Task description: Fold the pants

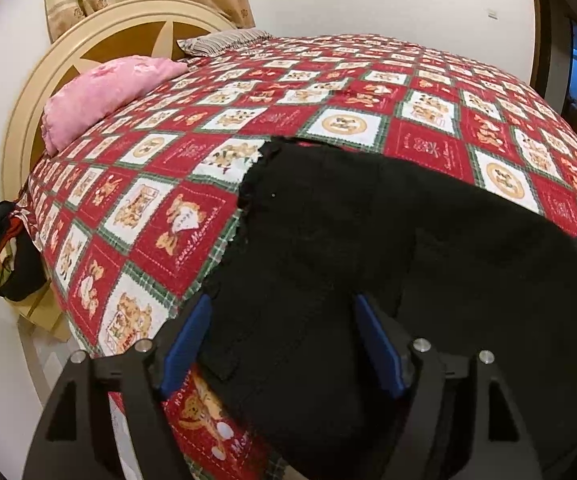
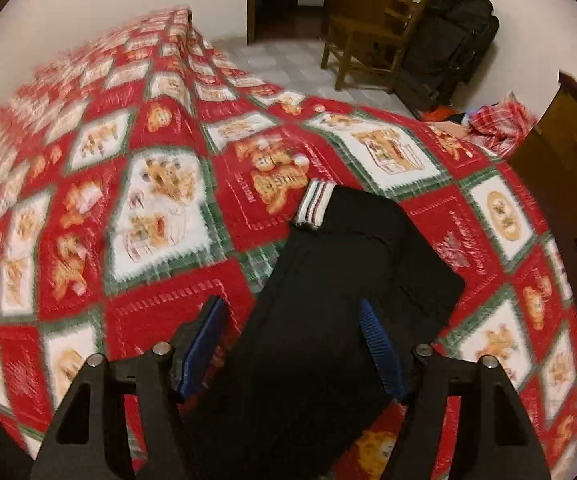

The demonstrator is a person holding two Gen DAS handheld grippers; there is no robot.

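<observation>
Both sets of jaws stand spread, nothing pinched in either. Look at the left gripper [image 1: 282, 322]: it angles down toward the bed, its blue pads [image 1: 380, 350] apart on either side of the near edge of the black pants [image 1: 368, 248], with the cloth lying slack below them and not pressed. The pants spread across the near right part of the red patchwork quilt [image 1: 176, 216], dark and flat, running off toward the right. Far left, a pink pillow [image 1: 104, 96] sits by the round headboard [image 1: 28, 120].

Over to the right gripper [image 2: 292, 324], tipped steeply down, fingers wide, and the picture is smeared with motion blur (the quilt squares streak sideways). Below and between its fingers lies a folded length of the pants, ending at a striped cuff [image 2: 314, 204] on the far side. Beyond the bed, a wooden chair [image 2: 368, 36] and a black bag [image 2: 452, 36] stand against the far wall.
</observation>
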